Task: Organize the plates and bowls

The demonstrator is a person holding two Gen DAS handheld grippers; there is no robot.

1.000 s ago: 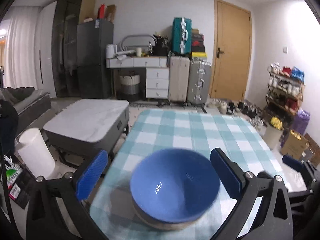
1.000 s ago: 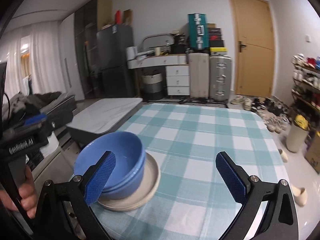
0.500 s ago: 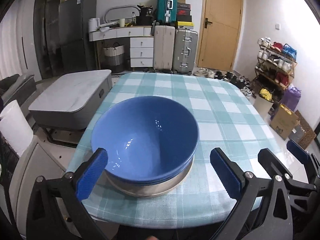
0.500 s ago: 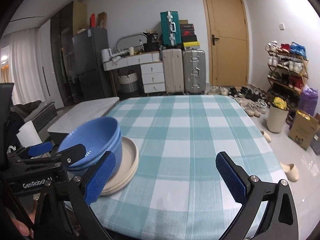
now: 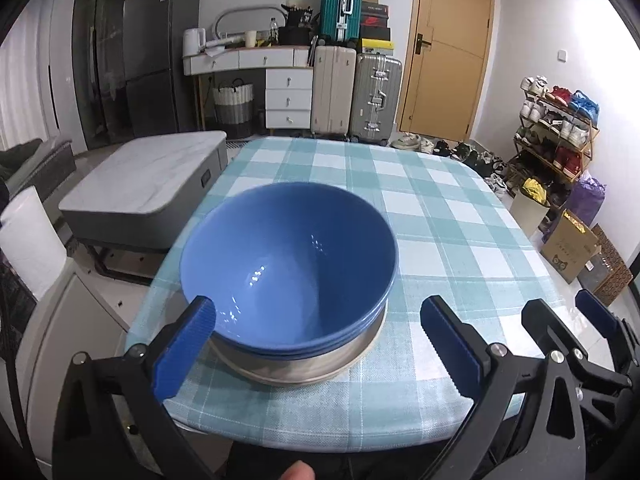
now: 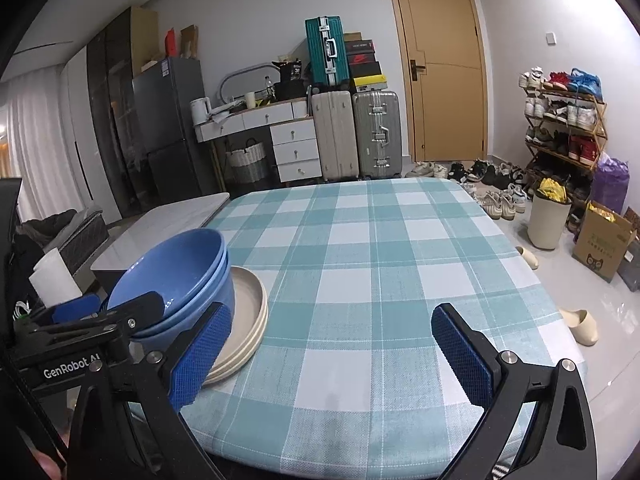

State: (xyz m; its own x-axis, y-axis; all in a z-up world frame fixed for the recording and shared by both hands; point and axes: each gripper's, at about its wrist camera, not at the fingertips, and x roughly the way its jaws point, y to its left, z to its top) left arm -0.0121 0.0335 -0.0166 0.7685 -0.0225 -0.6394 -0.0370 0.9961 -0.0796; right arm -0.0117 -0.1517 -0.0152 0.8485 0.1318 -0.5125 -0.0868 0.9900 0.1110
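Two nested blue bowls (image 5: 288,264) sit inside stacked beige plates (image 6: 244,320) at the near left of the checked surface (image 6: 380,280) — nothing in them. Left hand-held gripper (image 5: 320,344) and right hand-held gripper (image 6: 332,356) both gape wide, empty.

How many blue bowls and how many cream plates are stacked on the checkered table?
Blue bowls: 2, nested together
Cream plates: 2, stacked under the bowls
Total: 4 dishes in one pile
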